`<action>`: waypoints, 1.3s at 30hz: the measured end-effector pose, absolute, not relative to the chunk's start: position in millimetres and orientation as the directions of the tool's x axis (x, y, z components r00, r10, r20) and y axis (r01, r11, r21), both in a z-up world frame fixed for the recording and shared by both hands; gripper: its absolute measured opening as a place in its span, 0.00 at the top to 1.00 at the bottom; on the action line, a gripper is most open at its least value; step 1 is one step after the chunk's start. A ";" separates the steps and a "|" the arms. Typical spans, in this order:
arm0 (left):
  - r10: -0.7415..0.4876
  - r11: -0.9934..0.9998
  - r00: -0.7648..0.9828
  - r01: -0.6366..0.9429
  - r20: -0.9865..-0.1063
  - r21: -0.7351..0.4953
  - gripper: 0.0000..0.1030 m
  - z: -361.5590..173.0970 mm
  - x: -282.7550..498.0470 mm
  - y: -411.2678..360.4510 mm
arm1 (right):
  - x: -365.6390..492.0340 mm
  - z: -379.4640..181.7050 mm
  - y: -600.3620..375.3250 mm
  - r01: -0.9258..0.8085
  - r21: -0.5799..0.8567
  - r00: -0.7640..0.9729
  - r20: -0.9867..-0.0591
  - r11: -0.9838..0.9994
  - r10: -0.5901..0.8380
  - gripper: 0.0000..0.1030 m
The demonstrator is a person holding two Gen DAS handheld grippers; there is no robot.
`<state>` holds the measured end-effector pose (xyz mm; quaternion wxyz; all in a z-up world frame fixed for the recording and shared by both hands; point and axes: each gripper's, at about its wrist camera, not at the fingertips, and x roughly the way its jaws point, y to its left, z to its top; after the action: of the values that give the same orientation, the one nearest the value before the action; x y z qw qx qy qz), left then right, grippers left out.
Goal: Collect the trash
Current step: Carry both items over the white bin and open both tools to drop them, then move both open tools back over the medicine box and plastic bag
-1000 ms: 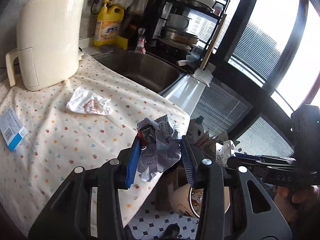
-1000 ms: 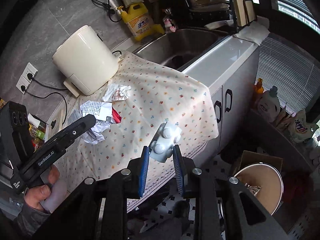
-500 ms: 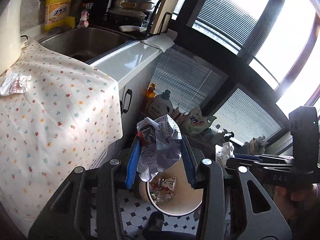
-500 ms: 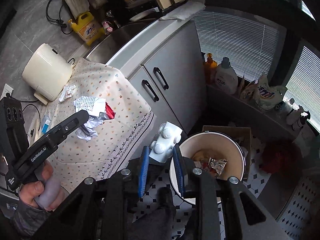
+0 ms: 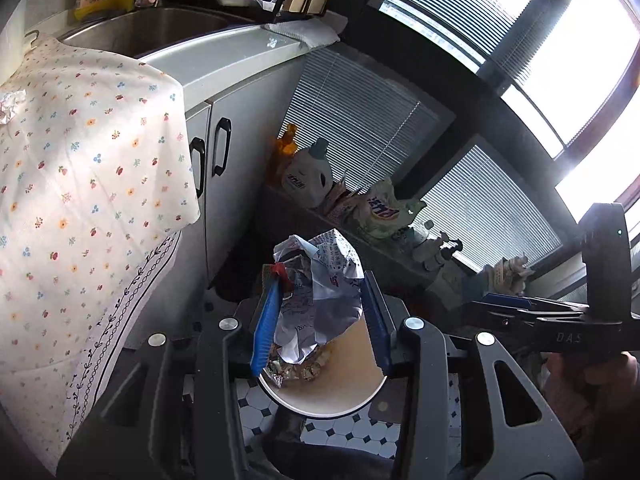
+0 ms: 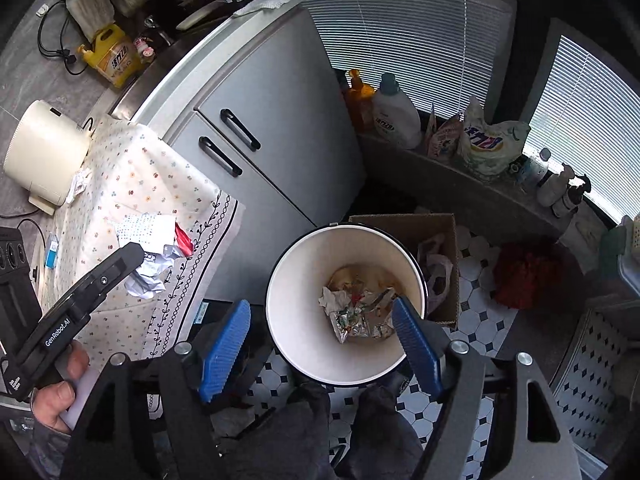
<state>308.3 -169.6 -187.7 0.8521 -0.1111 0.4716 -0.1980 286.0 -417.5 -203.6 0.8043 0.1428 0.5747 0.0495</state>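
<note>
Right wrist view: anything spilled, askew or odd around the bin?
Nothing stands out. The white bin stands upright on the tiled floor with wrappers inside, none spilled beside it; the right gripper is opening with nothing between its jaws.

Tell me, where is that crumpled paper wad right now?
The crumpled paper wad sits pinched in the left gripper, in the middle of the left wrist view, hanging above the white bin on the tiled floor beside the grey cabinet.

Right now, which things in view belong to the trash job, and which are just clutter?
Job:
- crumpled paper wad, clamped in left gripper
- trash bin
- right gripper, jaws opening, nothing between them
- wrapper on tablecloth

Clutter:
- white appliance
- yellow detergent jug
- cardboard box
</note>
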 end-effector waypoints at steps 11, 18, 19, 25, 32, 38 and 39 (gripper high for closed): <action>-0.525 0.837 0.277 0.341 -0.805 -0.429 0.33 -217.0 321.3 -213.6 | 277.4 -205.2 -444.6 0.178 0.270 0.342 -0.919 0.946 0.198 0.24; -0.496 0.863 0.341 0.291 -0.798 -0.412 0.08 -204.1 327.6 -172.4 | 279.9 -205.4 -432.5 0.214 0.274 0.347 -0.919 0.938 0.189 0.22; -0.488 0.869 0.354 0.279 -0.798 -0.408 0.06 -201.3 328.5 -162.4 | 282.3 -204.7 -427.4 0.210 0.276 0.348 -0.918 0.938 0.192 0.22; -0.427 0.904 0.446 0.211 -0.787 -0.371 0.06 -175.6 330.8 -101.1 | 300.5 -192.8 -384.4 0.161 0.288 0.371 -0.904 0.944 0.213 0.19; -0.348 0.931 0.559 0.113 -0.753 -0.346 0.06 -144.0 319.3 -20.8 | 326.4 -168.6 -314.6 0.043 0.305 0.405 -0.876 0.951 0.263 0.15; -0.258 0.944 0.632 0.004 -0.730 -0.330 0.06 -126.6 303.1 52.8 | 343.6 -148.6 -246.4 -0.075 0.318 0.423 -0.848 0.945 0.319 0.13; -0.244 0.944 0.641 -0.016 -0.727 -0.331 0.06 -124.5 299.7 65.3 | 345.6 -145.9 -235.5 -0.092 0.319 0.425 -0.844 0.943 0.327 0.12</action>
<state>299.7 65.3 -124.5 0.8925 -0.1553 0.4186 -0.0639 345.6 -235.5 -145.9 0.8366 0.1125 0.5214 0.1253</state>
